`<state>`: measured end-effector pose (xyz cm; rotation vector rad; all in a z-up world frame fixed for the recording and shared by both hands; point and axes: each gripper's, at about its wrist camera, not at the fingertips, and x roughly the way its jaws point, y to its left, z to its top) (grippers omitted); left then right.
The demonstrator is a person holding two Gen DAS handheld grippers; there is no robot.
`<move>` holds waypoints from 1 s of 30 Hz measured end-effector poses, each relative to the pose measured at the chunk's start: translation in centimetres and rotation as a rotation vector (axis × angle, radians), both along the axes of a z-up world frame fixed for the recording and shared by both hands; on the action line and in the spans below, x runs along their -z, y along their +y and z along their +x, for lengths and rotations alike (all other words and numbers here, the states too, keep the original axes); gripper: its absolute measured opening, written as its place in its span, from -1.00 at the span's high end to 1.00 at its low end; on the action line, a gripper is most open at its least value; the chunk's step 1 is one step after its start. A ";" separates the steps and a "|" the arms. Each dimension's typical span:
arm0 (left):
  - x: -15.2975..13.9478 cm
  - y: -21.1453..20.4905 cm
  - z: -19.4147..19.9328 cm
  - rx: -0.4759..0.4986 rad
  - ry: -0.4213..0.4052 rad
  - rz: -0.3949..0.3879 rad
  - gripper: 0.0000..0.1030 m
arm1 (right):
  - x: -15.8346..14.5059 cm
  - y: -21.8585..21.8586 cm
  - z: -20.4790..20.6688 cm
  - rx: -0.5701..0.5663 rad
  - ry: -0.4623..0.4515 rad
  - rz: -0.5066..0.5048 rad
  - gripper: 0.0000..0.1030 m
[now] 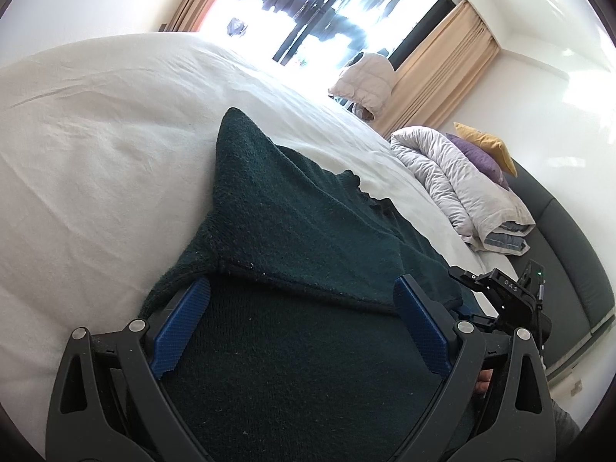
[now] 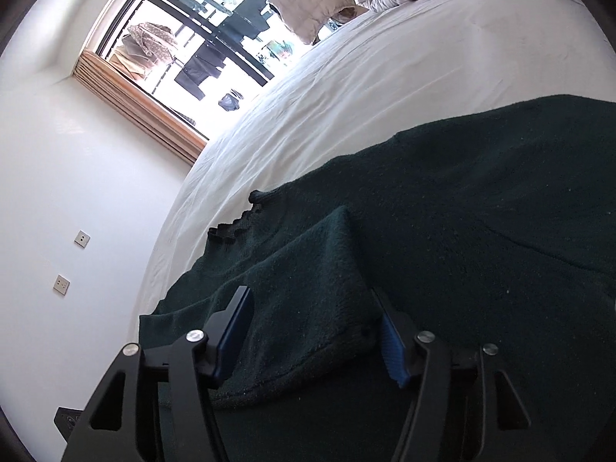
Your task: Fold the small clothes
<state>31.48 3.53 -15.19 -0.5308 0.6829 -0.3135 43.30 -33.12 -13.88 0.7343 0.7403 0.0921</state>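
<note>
Green sweater [image 2: 442,211] on bed [image 1: 96,134]: 1 sleeve [image 2: 308,288] folded over; further folds remain. Left gripper [image 1: 300,300] and right gripper [image 2: 312,327] gape, holding nothing.

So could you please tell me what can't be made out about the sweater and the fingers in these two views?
- Left wrist view: the dark green sweater's lower part runs past the bottom edge, behind the left gripper.
- Right wrist view: the sweater is cut off at the right edge; its full outline is unknown.
- Right wrist view: the folded flap lies between the right gripper's open fingers; contact is unclear.
- Both views: fabric under the flaps is hidden.
</note>
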 end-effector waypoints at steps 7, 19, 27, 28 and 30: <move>-2.5 0.6 -1.7 -0.045 -0.034 0.007 -0.89 | 0.5 1.2 0.6 -0.062 -0.018 -0.027 0.15; -5.2 -5.4 5.3 0.065 0.029 0.279 -0.80 | 0.2 1.8 0.2 -0.105 -0.026 -0.044 0.28; -2.1 -2.7 6.1 -0.060 0.086 0.516 -0.12 | -0.5 2.4 0.2 -0.123 -0.025 -0.028 0.43; -2.0 -1.8 6.2 -0.091 0.095 0.536 -0.13 | -0.7 2.6 0.1 -0.126 -0.032 -0.020 0.43; -1.2 1.5 6.5 -0.149 0.158 0.446 -0.14 | -1.1 3.1 0.1 -0.135 -0.046 -0.018 0.43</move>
